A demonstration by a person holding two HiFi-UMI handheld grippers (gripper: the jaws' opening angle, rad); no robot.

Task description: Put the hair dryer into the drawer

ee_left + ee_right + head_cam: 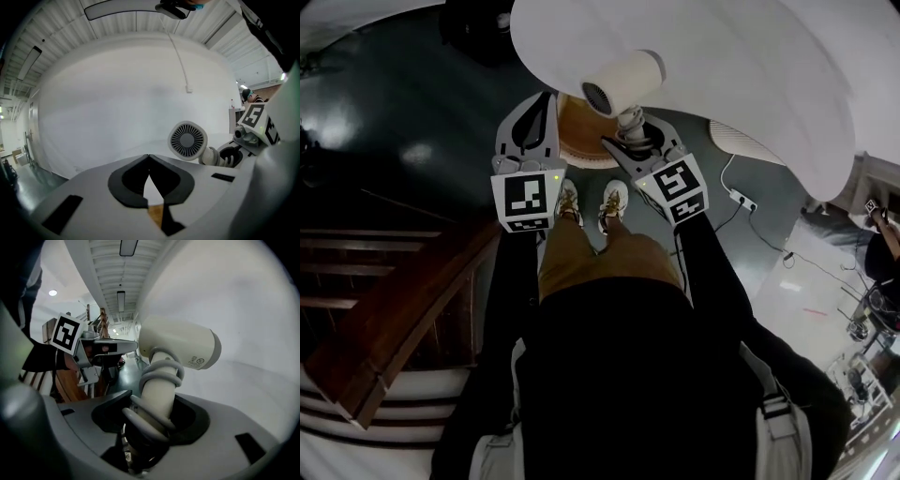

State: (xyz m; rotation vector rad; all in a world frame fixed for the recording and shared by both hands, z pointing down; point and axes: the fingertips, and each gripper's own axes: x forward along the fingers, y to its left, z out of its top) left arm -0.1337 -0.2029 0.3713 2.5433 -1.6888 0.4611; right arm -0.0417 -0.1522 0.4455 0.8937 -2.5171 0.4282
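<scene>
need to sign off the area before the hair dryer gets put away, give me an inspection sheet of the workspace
surface: white round table
job's things: hair dryer held by its handle near the table's edge; drawer: nothing seen
clutter: nothing seen
grippers: right gripper shut on the hair dryer's handle; left gripper shut, nothing between its jaws
cables: cord wound round the handle; power strip with its cable lying on the floor
surroundings: dark floor, wooden steps at the left, another person at the right edge
</scene>
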